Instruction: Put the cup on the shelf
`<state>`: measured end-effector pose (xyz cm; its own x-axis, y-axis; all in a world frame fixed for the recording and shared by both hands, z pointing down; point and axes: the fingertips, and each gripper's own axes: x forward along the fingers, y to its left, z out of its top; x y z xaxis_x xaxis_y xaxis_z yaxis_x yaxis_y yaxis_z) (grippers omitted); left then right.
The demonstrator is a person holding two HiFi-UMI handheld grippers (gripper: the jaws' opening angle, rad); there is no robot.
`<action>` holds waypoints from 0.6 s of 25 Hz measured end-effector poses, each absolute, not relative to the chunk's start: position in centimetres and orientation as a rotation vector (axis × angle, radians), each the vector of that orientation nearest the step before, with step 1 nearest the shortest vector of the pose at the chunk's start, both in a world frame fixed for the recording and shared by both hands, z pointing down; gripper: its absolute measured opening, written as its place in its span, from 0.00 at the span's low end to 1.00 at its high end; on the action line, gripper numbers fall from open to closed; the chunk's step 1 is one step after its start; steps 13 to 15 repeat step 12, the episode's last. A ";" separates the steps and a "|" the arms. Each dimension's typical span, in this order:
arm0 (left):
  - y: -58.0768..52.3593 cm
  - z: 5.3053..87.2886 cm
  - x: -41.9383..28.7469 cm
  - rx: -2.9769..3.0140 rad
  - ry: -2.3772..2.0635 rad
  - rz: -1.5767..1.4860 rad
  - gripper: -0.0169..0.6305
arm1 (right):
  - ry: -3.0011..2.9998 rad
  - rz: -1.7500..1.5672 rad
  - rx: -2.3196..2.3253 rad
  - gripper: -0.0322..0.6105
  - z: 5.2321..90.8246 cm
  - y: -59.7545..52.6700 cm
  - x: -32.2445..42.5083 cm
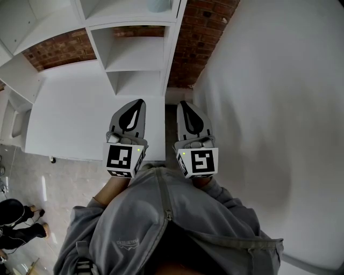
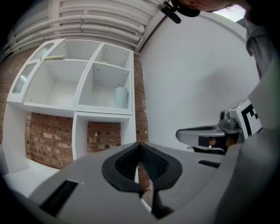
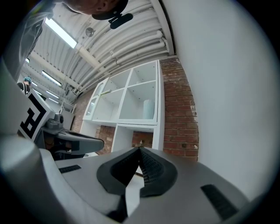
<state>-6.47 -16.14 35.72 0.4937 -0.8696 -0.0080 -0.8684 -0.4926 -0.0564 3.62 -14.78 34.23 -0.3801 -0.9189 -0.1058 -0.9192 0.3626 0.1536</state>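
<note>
The pale blue cylindrical cup (image 1: 158, 5) was cut off by the head view's top edge. It was seen standing upright by the right wall of a compartment in the white cubby shelf (image 2: 105, 111), its details too small to make out. The jaws of the left gripper (image 1: 140, 102) and the right gripper (image 1: 181, 103) were pressed together, empty.

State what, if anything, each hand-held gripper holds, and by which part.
Nothing is held. The left hand-held gripper and the right hand-held gripper both have their jaws shut together, empty. The cup stands apart in a shelf compartment.
</note>
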 end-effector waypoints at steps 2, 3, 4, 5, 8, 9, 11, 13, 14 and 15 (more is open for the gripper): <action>-16.1 35.9 -6.4 -2.677 1.549 -0.037 0.04 | 2.596 0.290 -1.742 0.09 34.3 -14.8 3.6; -16.1 35.9 -6.3 -2.680 1.545 -0.039 0.04 | 2.599 0.286 -1.738 0.09 34.3 -14.8 3.6; -16.1 36.0 -6.2 -2.681 1.540 -0.041 0.04 | 2.602 0.282 -1.734 0.09 34.3 -14.9 3.5; -16.1 35.9 -6.2 -2.682 1.536 -0.043 0.04 | 2.605 0.280 -1.729 0.09 34.4 -14.9 3.5; -16.2 36.0 -6.3 -2.682 1.534 -0.041 0.04 | 2.605 0.279 -1.721 0.09 34.5 -15.1 3.3; -16.2 36.0 -6.4 -2.683 1.533 -0.041 0.04 | 2.604 0.277 -1.718 0.09 34.5 -15.1 3.2; -16.3 36.1 -6.5 -2.686 1.533 -0.043 0.04 | 2.606 0.275 -1.711 0.09 34.6 -15.2 3.0; -16.4 36.1 -6.5 -2.687 1.533 -0.043 0.04 | 2.608 0.275 -1.707 0.09 34.6 -15.3 2.8; -16.4 36.1 -6.5 -2.687 1.533 -0.043 0.04 | 2.608 0.275 -1.707 0.09 34.6 -15.3 2.8; -16.4 36.1 -6.5 -2.687 1.533 -0.043 0.04 | 2.608 0.275 -1.707 0.09 34.6 -15.3 2.8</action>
